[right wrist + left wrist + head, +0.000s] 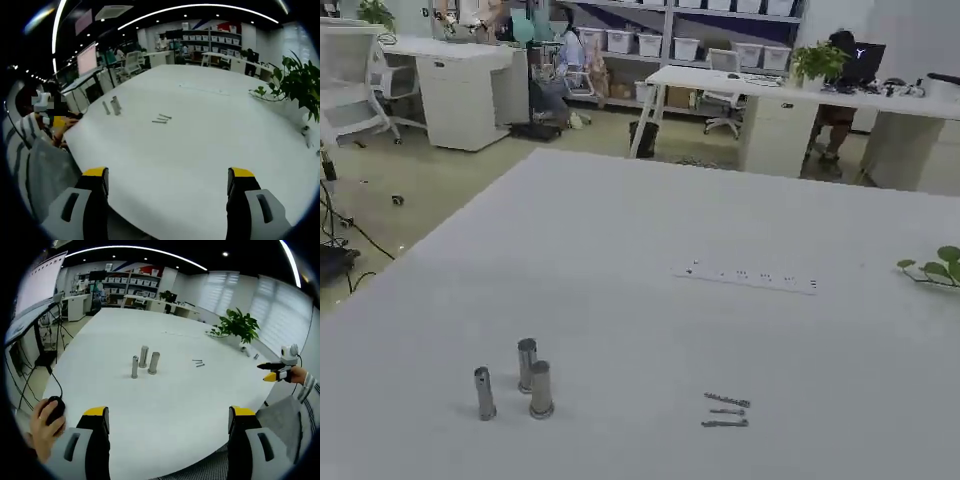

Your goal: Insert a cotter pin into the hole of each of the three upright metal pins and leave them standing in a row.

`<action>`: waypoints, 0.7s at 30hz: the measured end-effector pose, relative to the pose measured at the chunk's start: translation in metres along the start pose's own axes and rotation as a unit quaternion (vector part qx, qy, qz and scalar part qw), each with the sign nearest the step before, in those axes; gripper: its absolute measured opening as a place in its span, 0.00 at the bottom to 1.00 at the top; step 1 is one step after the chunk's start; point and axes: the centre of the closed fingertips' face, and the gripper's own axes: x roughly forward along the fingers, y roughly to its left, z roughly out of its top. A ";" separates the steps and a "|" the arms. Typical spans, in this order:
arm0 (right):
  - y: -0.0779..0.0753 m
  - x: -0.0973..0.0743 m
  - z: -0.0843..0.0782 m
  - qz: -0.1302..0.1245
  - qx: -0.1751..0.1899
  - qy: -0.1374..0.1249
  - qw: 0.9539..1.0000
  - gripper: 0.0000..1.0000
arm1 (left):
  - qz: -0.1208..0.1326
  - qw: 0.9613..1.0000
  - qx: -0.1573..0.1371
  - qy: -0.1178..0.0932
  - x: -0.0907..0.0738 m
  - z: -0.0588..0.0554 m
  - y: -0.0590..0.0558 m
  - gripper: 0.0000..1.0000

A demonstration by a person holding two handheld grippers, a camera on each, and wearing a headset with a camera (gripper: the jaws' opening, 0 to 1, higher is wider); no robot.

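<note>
You're at square one here, I reckon: nothing is picked up, and no hole has a cotter in it as far as I can see (the holes are too small to check properly). Your left gripper (169,414) has its jaws spread wide with nothing between them. Your right gripper (168,174) is the same, and both hang back by the near edge of the table (620,230).

The three metal pins (540,389) stand upright in a tight triangle rather than a row, probably so each hole can be reached from the side. The cotter pins (725,411) lie flat side by side, clear of the metal pins, so you can pinch one without knocking anything.

From the left gripper, the metal pins are at 12 o'clock, well out ahead, with the cotter pins at 1. From the right gripper, the cotter pins sit at 12 and the metal pins at 11, both well apart from the jaws.
</note>
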 end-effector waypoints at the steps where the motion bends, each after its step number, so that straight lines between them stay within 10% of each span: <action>1: 0.001 0.001 0.000 0.001 -0.001 0.001 1.000 1.00 | 0.000 1.000 0.000 0.001 0.000 -0.001 -0.001 1.00; 21: 0.002 0.004 0.003 0.005 -0.002 -0.002 1.000 1.00 | 0.006 1.000 0.000 -0.001 0.003 -0.002 0.001 1.00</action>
